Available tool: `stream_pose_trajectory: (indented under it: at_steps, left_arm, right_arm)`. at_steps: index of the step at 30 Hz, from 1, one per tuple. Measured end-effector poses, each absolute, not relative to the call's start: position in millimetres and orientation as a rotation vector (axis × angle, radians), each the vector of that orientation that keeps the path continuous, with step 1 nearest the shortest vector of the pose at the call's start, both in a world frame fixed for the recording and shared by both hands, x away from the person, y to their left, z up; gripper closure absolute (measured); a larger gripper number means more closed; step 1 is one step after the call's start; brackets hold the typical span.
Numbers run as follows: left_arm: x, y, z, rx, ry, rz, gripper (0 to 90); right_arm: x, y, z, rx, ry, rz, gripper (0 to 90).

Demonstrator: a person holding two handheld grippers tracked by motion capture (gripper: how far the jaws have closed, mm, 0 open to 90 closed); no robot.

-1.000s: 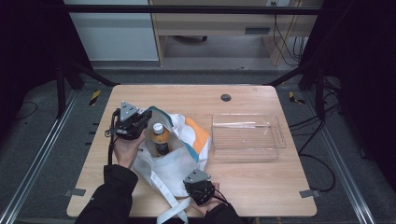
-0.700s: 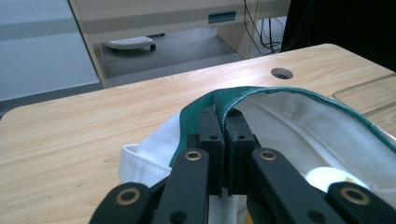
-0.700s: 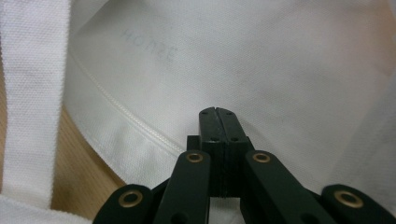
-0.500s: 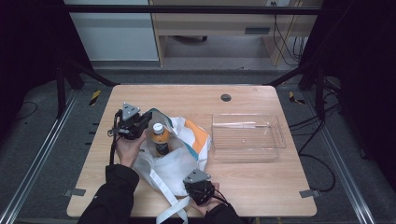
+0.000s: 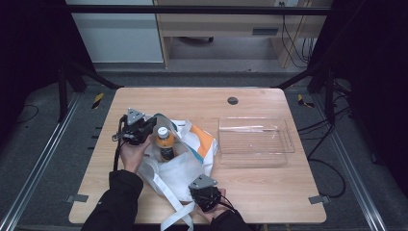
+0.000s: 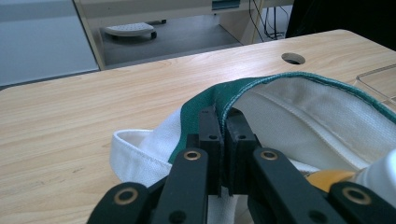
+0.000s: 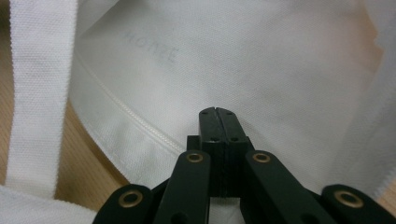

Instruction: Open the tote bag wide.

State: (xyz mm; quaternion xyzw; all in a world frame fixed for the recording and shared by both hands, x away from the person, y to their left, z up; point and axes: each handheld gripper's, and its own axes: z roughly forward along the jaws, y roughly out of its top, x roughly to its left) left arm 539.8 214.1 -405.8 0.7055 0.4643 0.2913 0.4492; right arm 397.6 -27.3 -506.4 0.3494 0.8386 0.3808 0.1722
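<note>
A white cloth bag (image 5: pixel 185 161) with a green rim and an orange patch lies on the left half of the wooden desk (image 5: pixel 269 192). An orange juice bottle (image 5: pixel 164 142) with a white cap stands upright in the bag's open mouth.

Your left gripper (image 5: pixel 137 130) sits at the far left edge of the bag, just left of the bottle. In the left gripper view, its fingers (image 6: pixel 210 135) are clenched on the bag's green rim (image 6: pixel 243 91), with the fabric edge running between them and only a thin slit left. The bottle's orange body shows just to the right of those fingers in that view.

Your right gripper (image 5: pixel 206 192) is at the near edge of the bag, close to the near edge of the desk. In the right gripper view, its fingers (image 7: pixel 209 126) are pressed fully together over white cloth (image 7: pixel 261 65); you cannot tell whether any fabric is pinched between them. A white strap (image 7: pixel 37 93) runs down the left of that view.

A clear plastic tray (image 5: pixel 255 140) sits on the desk to the right of the bag, just beside it. A small round hole (image 5: pixel 233 100) is in the desk near the far edge.
</note>
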Motion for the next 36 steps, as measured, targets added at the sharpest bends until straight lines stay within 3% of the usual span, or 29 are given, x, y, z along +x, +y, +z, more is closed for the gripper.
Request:
stream_pose_trajectory:
  at_steps: [6,11,21,31,36]
  left_arm:
    - [536,218,-403,1.761,1.122,0.718,77.7]
    - [526,228,-400,1.783,1.077,0.735,68.1]
    - [500,252,-394,1.805,1.034,0.728,55.0]
    - [473,268,-413,1.890,1.059,0.741,50.1]
    - [468,281,-425,1.883,1.106,0.731,55.1]
  right_arm:
    - [397,-27,-507,0.997,2.372,1.080,90.0]
    - [396,-27,-503,1.004,2.364,1.082,83.8]
    - [396,-39,-469,0.969,2.240,1.220,78.3]
    - [406,-42,-430,0.935,2.119,1.347,73.0]
    - [417,-37,-419,0.921,2.087,1.341,69.7]
